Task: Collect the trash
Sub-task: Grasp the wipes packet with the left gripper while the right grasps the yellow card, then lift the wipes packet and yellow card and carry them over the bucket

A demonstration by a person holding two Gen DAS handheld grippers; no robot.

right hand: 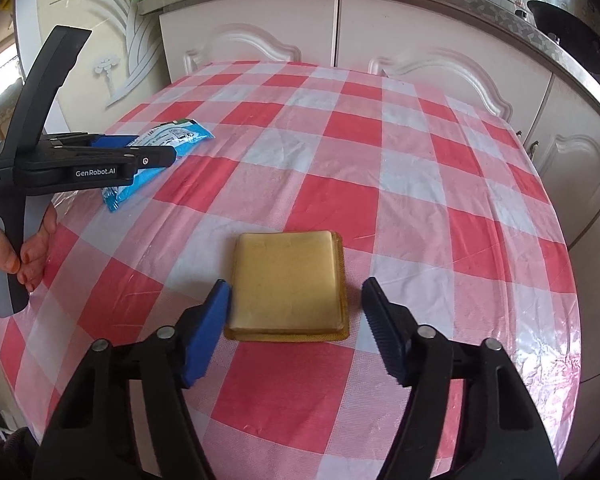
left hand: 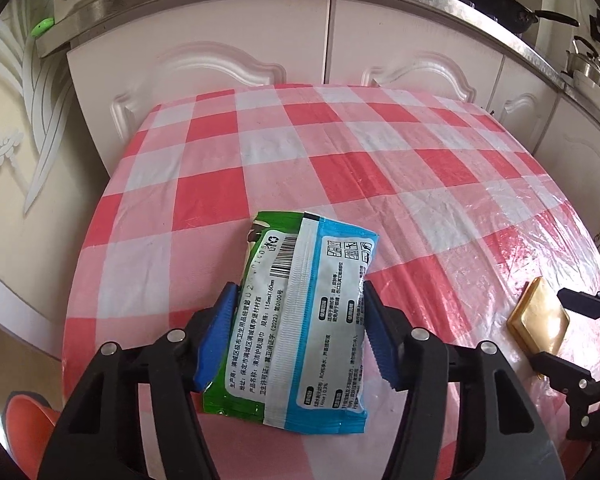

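A blue and green wet-wipe packet (left hand: 300, 280) lies on the red-checked tablecloth (left hand: 340, 152). My left gripper (left hand: 298, 296) straddles it, with both blue pads against the packet's sides. The packet still rests on the cloth. It also shows in the right wrist view (right hand: 168, 138), with the left gripper (right hand: 112, 152) over it. A flat gold plastic tray (right hand: 286, 284) lies on the cloth. My right gripper (right hand: 296, 292) is open around its near end, with its pads clear of the tray's sides. The tray (left hand: 538, 316) shows at the right of the left wrist view.
White kitchen cabinets (left hand: 260, 48) stand behind the table under a steel counter with a black pan (left hand: 496, 4) and a kettle (left hand: 586, 64). An orange stool (left hand: 28, 420) stands at the near left. The far half of the tablecloth (right hand: 340, 120) is bare.
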